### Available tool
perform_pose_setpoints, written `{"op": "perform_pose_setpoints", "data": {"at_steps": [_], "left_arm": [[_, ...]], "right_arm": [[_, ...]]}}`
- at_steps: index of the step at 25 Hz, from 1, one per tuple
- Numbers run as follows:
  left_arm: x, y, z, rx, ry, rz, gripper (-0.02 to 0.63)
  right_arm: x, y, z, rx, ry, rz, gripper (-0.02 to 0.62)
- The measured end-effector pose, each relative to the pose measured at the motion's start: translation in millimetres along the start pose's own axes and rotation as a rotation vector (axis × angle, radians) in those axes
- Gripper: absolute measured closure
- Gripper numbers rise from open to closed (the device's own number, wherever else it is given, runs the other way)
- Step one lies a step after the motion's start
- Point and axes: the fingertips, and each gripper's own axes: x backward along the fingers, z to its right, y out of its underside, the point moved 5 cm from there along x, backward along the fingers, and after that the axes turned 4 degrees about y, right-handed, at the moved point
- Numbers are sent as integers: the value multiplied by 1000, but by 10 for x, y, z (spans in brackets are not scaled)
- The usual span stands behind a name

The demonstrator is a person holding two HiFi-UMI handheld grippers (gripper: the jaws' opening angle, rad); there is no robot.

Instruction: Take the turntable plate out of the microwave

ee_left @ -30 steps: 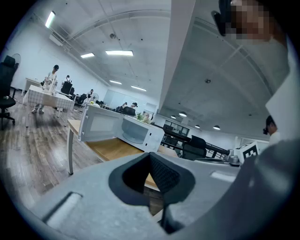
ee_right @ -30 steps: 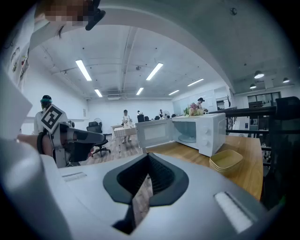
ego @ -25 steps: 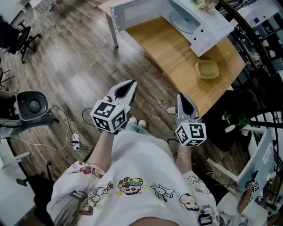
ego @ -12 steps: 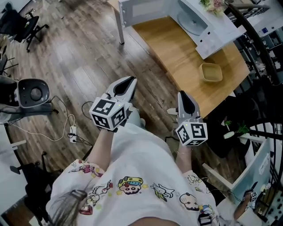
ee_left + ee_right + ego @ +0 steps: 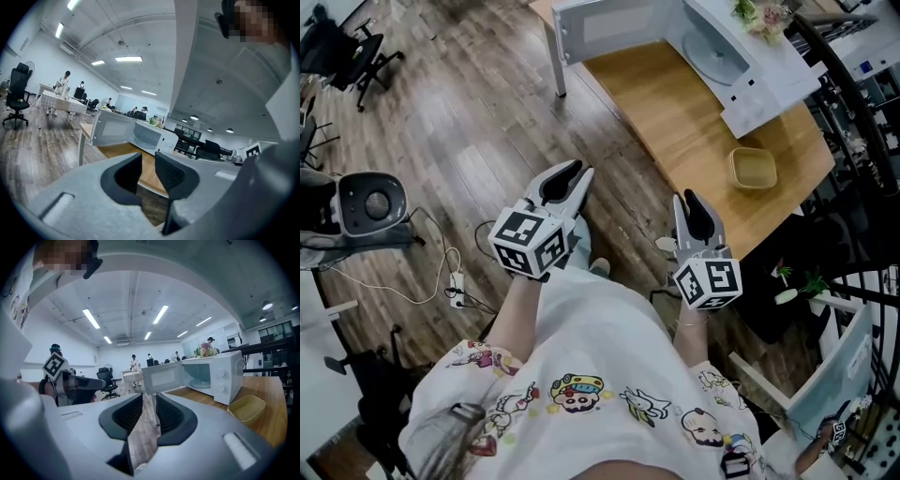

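Note:
A white microwave (image 5: 750, 70) stands on the wooden table (image 5: 675, 112) with its door (image 5: 609, 23) swung open to the left. The round glass turntable plate (image 5: 714, 56) lies inside the cavity, and the right gripper view shows it too (image 5: 205, 380). Both grippers are held in front of the person, well short of the table. My left gripper (image 5: 574, 173) and my right gripper (image 5: 694, 200) point toward the microwave. Their jaws have just been opening, and each pair stands a little apart with nothing between. In the left gripper view the microwave (image 5: 140, 134) sits far beyond the jaws.
A shallow yellow tray (image 5: 754, 169) rests on the table to the right of the microwave. A floor fan (image 5: 366, 211) and a power strip with cables (image 5: 459, 286) lie on the wood floor at left. Plants and dark shelving crowd the right side.
Both pairs of jaws have parted from shut to a small gap. The grippers and the person have shifted slightly toward the table.

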Motion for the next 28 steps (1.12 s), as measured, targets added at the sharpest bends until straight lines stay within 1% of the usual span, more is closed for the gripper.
{"op": "perform_pose_setpoints", "data": {"at_steps": [6, 10, 17, 22, 28], "left_arm": [[-344, -139, -284, -2, 44, -16, 518], [-572, -340, -555, -8, 73, -31, 508], [-973, -642, -1020, -16, 133, -59, 482], [-1182, -797, -1300, -27, 175, -69, 465], [-1396, -883, -1557, -33, 253, -112, 449]], "right_arm": [[-383, -74, 84, -13, 25, 10, 497], [-742, -193, 105, -21, 52, 17, 491], [-1358, -375, 133, -31, 98, 23, 459], [-1678, -442, 157, -43, 147, 34, 433], [-1985, -454, 148, -79, 208, 44, 413]]}}
